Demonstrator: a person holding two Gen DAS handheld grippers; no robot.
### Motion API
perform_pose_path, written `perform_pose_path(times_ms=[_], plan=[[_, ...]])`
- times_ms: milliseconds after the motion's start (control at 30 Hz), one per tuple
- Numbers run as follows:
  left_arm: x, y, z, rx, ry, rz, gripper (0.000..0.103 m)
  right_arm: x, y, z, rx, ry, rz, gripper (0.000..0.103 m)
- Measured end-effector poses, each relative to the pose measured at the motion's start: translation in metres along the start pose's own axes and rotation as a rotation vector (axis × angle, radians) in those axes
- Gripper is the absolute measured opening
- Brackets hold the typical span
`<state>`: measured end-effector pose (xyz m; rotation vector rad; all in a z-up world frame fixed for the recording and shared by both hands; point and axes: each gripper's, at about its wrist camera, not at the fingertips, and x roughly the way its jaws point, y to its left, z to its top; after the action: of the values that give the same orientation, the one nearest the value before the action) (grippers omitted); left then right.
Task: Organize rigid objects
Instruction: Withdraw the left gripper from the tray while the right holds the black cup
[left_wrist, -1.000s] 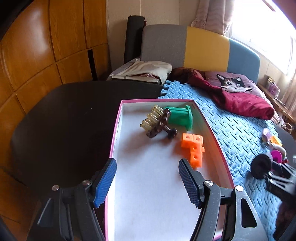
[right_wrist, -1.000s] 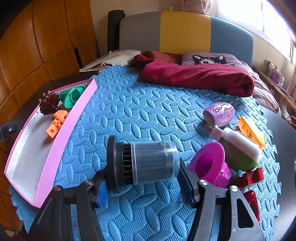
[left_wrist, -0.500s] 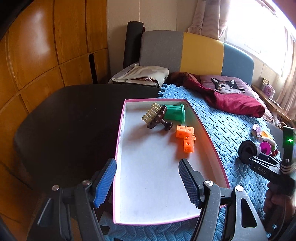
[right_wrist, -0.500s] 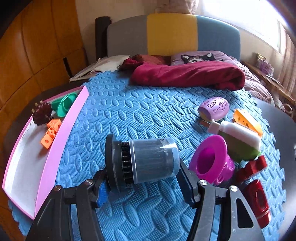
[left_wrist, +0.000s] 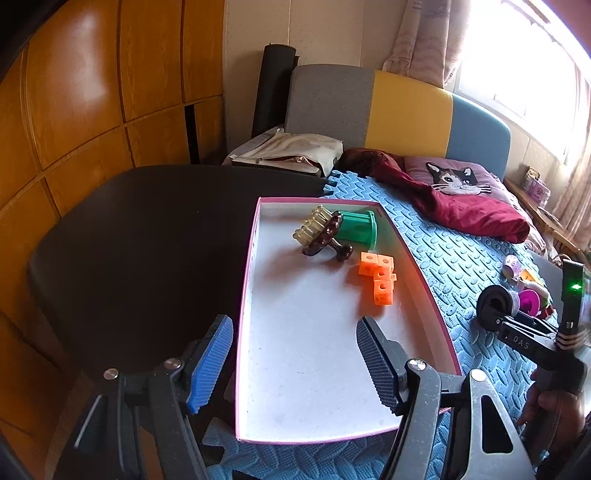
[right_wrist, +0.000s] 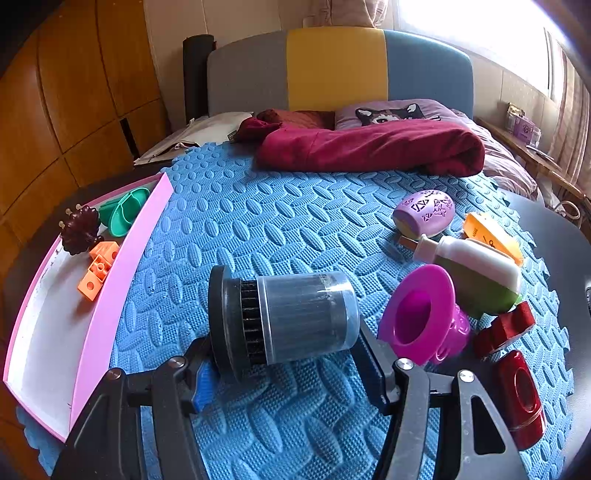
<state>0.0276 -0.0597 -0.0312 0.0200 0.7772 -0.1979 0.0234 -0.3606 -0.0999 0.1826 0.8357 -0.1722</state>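
My right gripper (right_wrist: 284, 347) is shut on a grey, see-through cylinder with a black cap (right_wrist: 284, 317), held sideways above the blue foam mat (right_wrist: 280, 221). The same cylinder (left_wrist: 498, 306) shows at the right of the left wrist view. My left gripper (left_wrist: 295, 354) hangs open and empty over the near end of the pink-rimmed white tray (left_wrist: 251, 258). In the tray's far end lie a green spool (left_wrist: 356, 230), a dark brown brush (left_wrist: 325, 236) and an orange block piece (left_wrist: 378, 277). The tray (right_wrist: 122, 273) lies at the left of the right wrist view.
Loose on the mat at the right lie a magenta funnel-like cup (right_wrist: 417, 317), a green-and-white bottle (right_wrist: 476, 269), a purple oval box (right_wrist: 424, 214), an orange piece (right_wrist: 487, 232) and red pieces (right_wrist: 517, 398). A dark red cloth (right_wrist: 369, 147) and a cat pillow lie at the back. A black table (left_wrist: 129, 240) borders the tray.
The left gripper has drawn back from the tray, so the tray's near edge now shows. The right gripper still holds the cylinder and has rolled slightly.
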Motion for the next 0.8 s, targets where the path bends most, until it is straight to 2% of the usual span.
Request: perform_pose_path(times_ms=[800], plan=[[-0.005,0.013,-0.002,-0.02,-0.008,0.025,0.07,0.0,0.001,0.0,-0.005,-0.002,-0.009,0.063]])
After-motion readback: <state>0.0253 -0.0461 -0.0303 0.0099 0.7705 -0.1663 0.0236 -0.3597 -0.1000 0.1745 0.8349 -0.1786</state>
